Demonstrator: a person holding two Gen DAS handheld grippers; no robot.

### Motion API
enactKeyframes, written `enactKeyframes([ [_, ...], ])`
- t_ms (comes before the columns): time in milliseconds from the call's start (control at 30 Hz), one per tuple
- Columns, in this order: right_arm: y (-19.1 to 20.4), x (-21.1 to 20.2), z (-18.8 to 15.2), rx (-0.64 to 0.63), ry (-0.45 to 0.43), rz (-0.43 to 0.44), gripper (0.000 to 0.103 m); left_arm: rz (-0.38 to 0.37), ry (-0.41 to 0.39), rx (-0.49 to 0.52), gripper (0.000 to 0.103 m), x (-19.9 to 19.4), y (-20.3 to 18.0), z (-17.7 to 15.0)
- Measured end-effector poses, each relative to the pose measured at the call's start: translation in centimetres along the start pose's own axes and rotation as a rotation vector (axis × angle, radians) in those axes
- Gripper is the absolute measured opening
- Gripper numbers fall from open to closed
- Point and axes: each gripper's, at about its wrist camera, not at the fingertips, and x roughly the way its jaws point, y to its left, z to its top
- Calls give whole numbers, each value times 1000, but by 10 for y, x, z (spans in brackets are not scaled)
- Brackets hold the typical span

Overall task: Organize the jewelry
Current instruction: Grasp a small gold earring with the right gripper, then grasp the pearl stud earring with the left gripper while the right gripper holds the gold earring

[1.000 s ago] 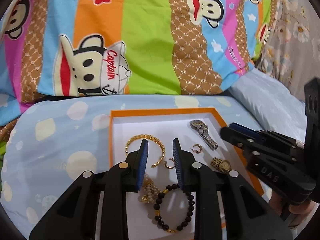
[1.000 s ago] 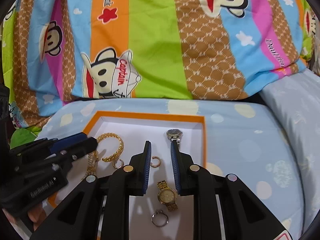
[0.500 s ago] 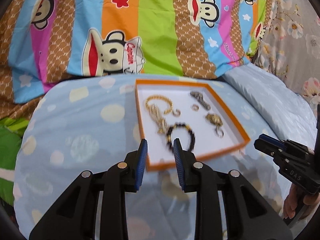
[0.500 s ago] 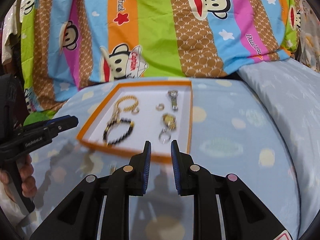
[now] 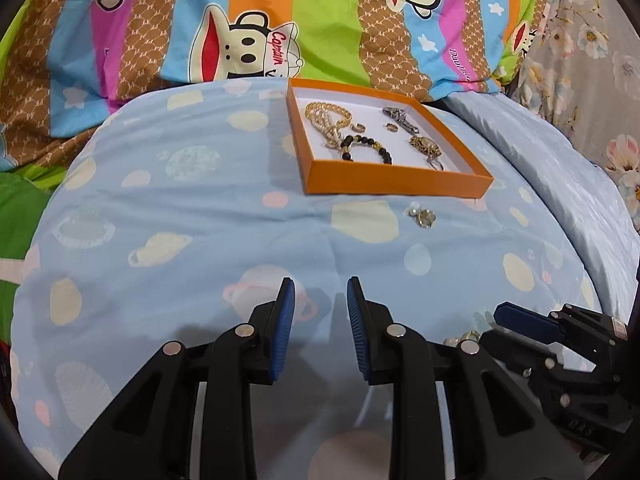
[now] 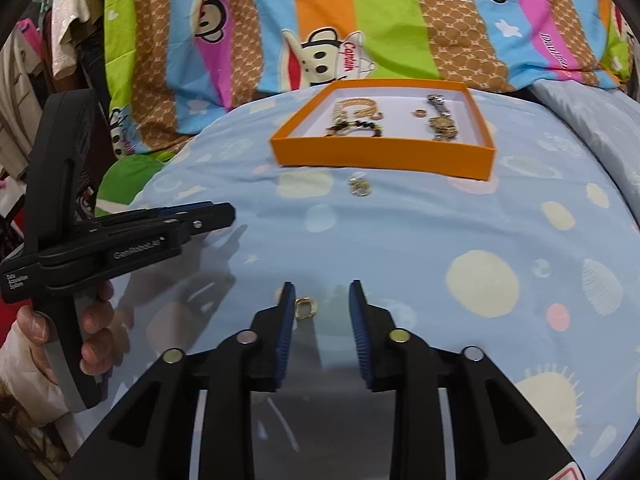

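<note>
An orange tray [image 5: 396, 185] [image 6: 380, 153] sits far back on the blue bedsheet and holds gold chains, a black bead bracelet [image 5: 362, 147], two watches and small earrings. A ring cluster [image 5: 422, 216] [image 6: 360, 187] lies on the sheet just in front of the tray. A small gold earring [image 6: 305, 306] lies on the sheet between my right gripper's open jaws. My right gripper [image 6: 320, 296] is open and low over the sheet. My left gripper [image 5: 320, 292] is open and empty, well short of the tray. The right gripper also shows in the left wrist view [image 5: 528, 326].
A striped cartoon-monkey quilt [image 5: 320, 20] rises behind the tray. A pale blue pillow [image 5: 560, 168] lies to the right, a floral cloth [image 5: 592, 40] beyond it. The left gripper and hand show at the left of the right wrist view [image 6: 160, 232]. Small jewelry [image 5: 468, 336] lies near the right gripper.
Both grippers have pulled back from over the tray toward the near side of the bed. The tray now looks far off. The right gripper now straddles a gold earring.
</note>
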Motion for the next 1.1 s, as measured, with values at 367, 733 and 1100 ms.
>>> enactKeyframes([
  [367, 9, 11, -1, -37, 34, -32, 25, 3, 6, 0, 26, 7, -1, -5],
  [733, 5, 10, -1, -19, 26, -37, 14, -3, 11, 0, 28, 6, -1, -3],
  [1100, -50, -21, 2, 126, -73, -157, 14, -110, 55, 43, 39, 22, -46, 28],
])
